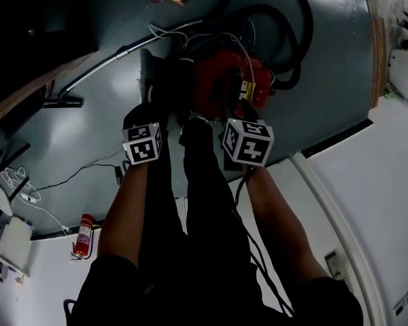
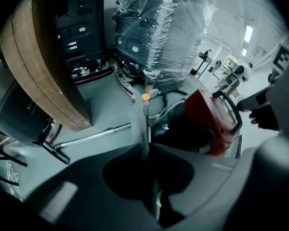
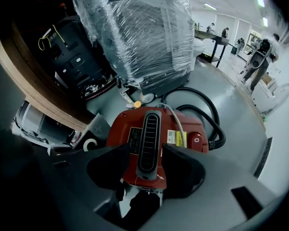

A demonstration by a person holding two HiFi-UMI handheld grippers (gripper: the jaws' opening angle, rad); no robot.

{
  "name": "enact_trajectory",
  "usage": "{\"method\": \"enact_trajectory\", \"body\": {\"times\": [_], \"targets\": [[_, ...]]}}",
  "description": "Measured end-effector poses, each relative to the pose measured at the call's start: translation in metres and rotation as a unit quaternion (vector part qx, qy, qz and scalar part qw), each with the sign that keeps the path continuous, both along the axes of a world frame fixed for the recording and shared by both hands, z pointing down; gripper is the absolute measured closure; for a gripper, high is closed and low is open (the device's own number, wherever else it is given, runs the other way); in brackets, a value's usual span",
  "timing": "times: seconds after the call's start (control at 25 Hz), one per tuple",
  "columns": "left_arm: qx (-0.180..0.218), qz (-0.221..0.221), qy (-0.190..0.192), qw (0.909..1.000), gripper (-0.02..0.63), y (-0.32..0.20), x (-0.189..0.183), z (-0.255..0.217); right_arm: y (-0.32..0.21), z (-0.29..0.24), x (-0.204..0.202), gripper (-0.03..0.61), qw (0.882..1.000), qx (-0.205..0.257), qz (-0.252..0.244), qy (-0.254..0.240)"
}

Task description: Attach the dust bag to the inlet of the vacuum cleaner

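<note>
The red vacuum cleaner (image 1: 224, 80) lies on the grey floor just ahead of the person's feet, its black slotted handle (image 3: 148, 138) on top. My right gripper (image 3: 147, 170) hangs over it, open, with a jaw on either side of that handle and apart from it. My left gripper (image 2: 149, 158) is shut on the edge of the grey dust bag (image 2: 138, 124), which stands up thin between the jaws. The bag (image 1: 149, 70) is left of the vacuum, and its white-ringed collar (image 3: 89, 136) shows in the right gripper view.
A black hose (image 1: 296, 39) loops behind the vacuum. A metal wand (image 1: 105, 63) lies to the left. A curved wooden table edge (image 2: 43, 66) and a plastic-wrapped machine (image 3: 139, 37) stand beyond. A red extinguisher (image 1: 85, 235) lies near the left leg.
</note>
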State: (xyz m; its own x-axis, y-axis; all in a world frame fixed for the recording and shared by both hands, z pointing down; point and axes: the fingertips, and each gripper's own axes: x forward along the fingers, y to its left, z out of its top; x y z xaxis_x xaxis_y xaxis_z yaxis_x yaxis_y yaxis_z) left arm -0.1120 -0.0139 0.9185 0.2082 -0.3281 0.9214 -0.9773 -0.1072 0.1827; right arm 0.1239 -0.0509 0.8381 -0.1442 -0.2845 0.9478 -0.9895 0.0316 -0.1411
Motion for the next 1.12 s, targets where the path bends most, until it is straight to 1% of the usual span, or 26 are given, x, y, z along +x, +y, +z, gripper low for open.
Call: {"method": "enact_trajectory", "body": {"times": [0.12, 0.24, 0.36, 0.48, 0.68, 0.88, 1.0, 1.12], "targets": [[0.006, 0.005, 0.003, 1.0, 0.591, -0.001, 0.0, 0.001, 0.004, 0.013, 0.0, 0.394, 1.0, -0.017, 0.003, 0.009], [0.006, 0.008, 0.005, 0.9999, 0.591, 0.002, 0.001, 0.002, 0.005, 0.022, 0.004, 0.394, 0.999, -0.029, 0.024, 0.008], [0.001, 0.005, 0.009, 0.9999, 0.591, 0.007, 0.004, 0.003, 0.006, 0.025, 0.004, 0.434, 0.999, -0.04, 0.037, -0.004], [0.0, 0.011, 0.014, 0.9998, 0.591, 0.009, 0.008, 0.003, 0.006, 0.026, 0.003, 0.436, 0.998, -0.047, 0.033, -0.006], [-0.006, 0.02, 0.014, 0.9997, 0.591, 0.015, 0.015, 0.004, 0.007, 0.027, 0.003, 0.436, 0.999, -0.043, 0.024, -0.001], [-0.011, 0.055, 0.017, 0.9983, 0.591, 0.014, 0.027, 0.001, 0.007, 0.027, 0.002, 0.436, 0.999, -0.042, 0.019, 0.004], [-0.018, 0.065, 0.021, 0.9975, 0.591, 0.016, 0.029, 0.003, 0.007, 0.026, 0.001, 0.436, 0.999, -0.043, 0.01, -0.002], [-0.022, 0.091, 0.024, 0.9953, 0.591, 0.016, 0.033, 0.003, 0.006, 0.026, 0.001, 0.436, 0.999, -0.042, 0.005, -0.008]]}}
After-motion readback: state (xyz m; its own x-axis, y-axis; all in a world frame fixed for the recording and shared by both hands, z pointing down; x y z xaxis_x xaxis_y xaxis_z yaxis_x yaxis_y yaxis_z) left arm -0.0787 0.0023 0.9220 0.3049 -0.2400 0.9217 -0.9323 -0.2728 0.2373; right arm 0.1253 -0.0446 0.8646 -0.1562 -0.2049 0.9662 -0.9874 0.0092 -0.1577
